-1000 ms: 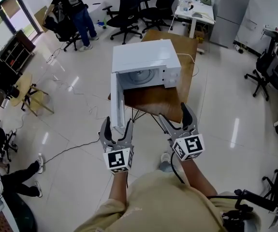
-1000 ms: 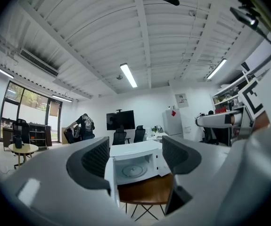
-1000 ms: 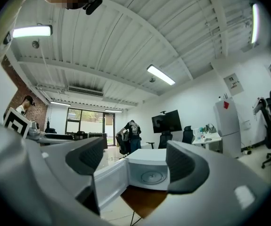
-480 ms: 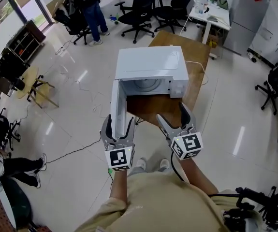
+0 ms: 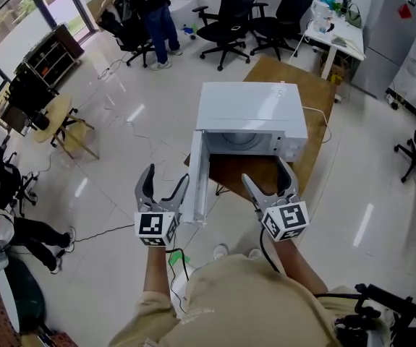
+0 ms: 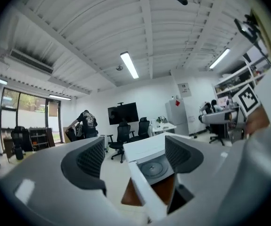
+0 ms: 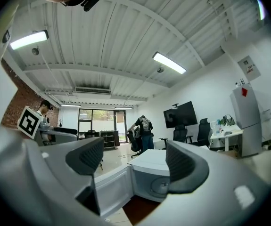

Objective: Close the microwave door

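A white microwave (image 5: 251,110), door (image 5: 199,183) open, is set at the brown counter's (image 5: 316,92) left edge above a glossy floor (image 5: 121,143). The left tongs (image 5: 166,178), just opened wider, and the right tongs (image 5: 265,173) are held spread, nothing pinched.

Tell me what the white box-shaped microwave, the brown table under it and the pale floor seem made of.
White box-shaped microwave: probably painted sheet metal; flat, even, matt panels.
Brown table: wood or wood-look laminate; slight sheen, grain too faint to settle.
Pale floor: polished tile or similar; it mirrors the ceiling lights.
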The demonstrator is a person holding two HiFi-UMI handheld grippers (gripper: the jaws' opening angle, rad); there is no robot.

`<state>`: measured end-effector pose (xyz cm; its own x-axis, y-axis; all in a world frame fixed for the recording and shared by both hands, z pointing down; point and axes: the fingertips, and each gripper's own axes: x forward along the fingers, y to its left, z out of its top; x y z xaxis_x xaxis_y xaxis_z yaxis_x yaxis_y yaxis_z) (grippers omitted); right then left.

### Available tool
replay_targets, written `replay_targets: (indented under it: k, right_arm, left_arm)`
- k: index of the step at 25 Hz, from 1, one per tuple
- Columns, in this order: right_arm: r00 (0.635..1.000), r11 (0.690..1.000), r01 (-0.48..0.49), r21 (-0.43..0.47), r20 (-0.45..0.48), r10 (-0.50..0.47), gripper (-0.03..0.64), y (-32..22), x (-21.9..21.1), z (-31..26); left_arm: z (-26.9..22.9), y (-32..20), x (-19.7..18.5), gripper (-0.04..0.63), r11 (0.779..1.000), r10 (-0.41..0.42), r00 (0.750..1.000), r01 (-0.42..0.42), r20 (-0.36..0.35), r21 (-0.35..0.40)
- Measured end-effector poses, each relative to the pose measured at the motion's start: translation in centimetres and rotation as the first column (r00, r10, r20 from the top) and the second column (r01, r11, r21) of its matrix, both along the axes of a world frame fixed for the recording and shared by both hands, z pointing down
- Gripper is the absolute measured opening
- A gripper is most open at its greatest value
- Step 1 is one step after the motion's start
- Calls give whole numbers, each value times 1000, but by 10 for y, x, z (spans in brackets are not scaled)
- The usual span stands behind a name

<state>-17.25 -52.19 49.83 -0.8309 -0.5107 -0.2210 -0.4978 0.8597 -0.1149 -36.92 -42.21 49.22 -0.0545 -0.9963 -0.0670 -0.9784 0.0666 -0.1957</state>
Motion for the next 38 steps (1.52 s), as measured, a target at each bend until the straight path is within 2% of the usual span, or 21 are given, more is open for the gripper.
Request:
replay_targets:
  k: [2,4,7,9,11,12,14,15,16,17,18,20,21,22,24,27,29,32,34,36,38]
  right_arm:
    - [1000,1000,2,-2,2,-2,402,-3,-9,1]
    - [1000,1000,1,-3,5,-1,401,-7,-16,3]
    - [1000,1000,8,-13,10,-7,400,-16,-24,14]
    - [1000,1000,14,-16,7,-14,400,-22,-30,16]
    - [1000,1000,19,-8,-2,-19,401,-21,-36,13]
    - [1000,1000,19,-4,-5,-19,400,-20,-38,12]
    - [1000,1000,14,-7,-10,-14,400,-21,-39,16]
    - [1000,1000,11,-12,-14,-11,400,-23,-40,18]
    - [1000,1000,9,-17,-19,-10,400,-24,-40,20]
    - [1000,1000,10,-21,-25,-10,400,-25,-41,21]
    - [999,1000,10,-23,-32,-11,400,-26,-42,21]
    - [999,1000,10,-27,-42,-11,400,-25,-43,23]
    - [999,1000,10,-28,-45,-12,400,-23,-44,25]
    - [999,1000,13,-28,-47,-14,400,-21,-45,26]
    - [999,999,20,-24,-50,-21,400,-17,-48,26]
    - [999,999,21,-40,-48,-23,400,-17,-46,30]
    - [999,999,7,-52,-48,-10,400,-17,-40,34]
    - [999,998,-28,-62,-46,25,400,-23,-27,35]
    - [998,996,-53,-70,-40,50,400,-30,-17,34]
    - [997,994,-72,-77,-35,70,400,-35,-10,34]
    - [996,993,-85,-84,-37,82,400,-36,-7,36]
  left_arm:
    - [2,12,-44,399,997,11,994,-3,109,-78]
    - [0,26,-89,416,989,28,983,-2,180,-147]
    - [-7,41,-136,444,971,98,978,-52,185,-234]
    - [-11,45,-150,485,934,207,962,-140,176,-329]
    - [-20,51,-156,499,876,316,932,-215,176,-431]
    - [-26,55,-160,506,855,348,922,-237,171,-461]
    - [-33,56,-171,513,829,379,915,-269,139,-490]
    - [-33,55,-175,517,814,388,915,-284,110,-507]
    - [-31,53,-178,518,789,399,914,-307,65,-531]
    - [-25,51,-178,499,752,413,911,-340,1,-564]
    - [-17,50,-176,467,705,424,903,-381,-75,-598]
    - [3,42,-164,462,609,420,880,-455,-222,-650]
    - [14,37,-159,463,573,406,870,-482,-281,-663]
    - [26,32,-155,463,547,383,862,-501,-332,-670]
    - [51,21,-149,462,515,320,843,-538,-432,-668]
    - [95,10,-135,448,478,231,790,-600,-568,-641]
    - [115,9,-120,436,466,209,729,-660,-651,-589]
    - [134,10,-90,436,439,203,610,-755,-766,-486]
    - [149,6,-68,432,417,197,557,-792,-806,-445]
    - [168,2,-51,412,401,176,532,-807,-828,-433]
    - [191,2,-39,361,391,147,528,-808,-836,-442]
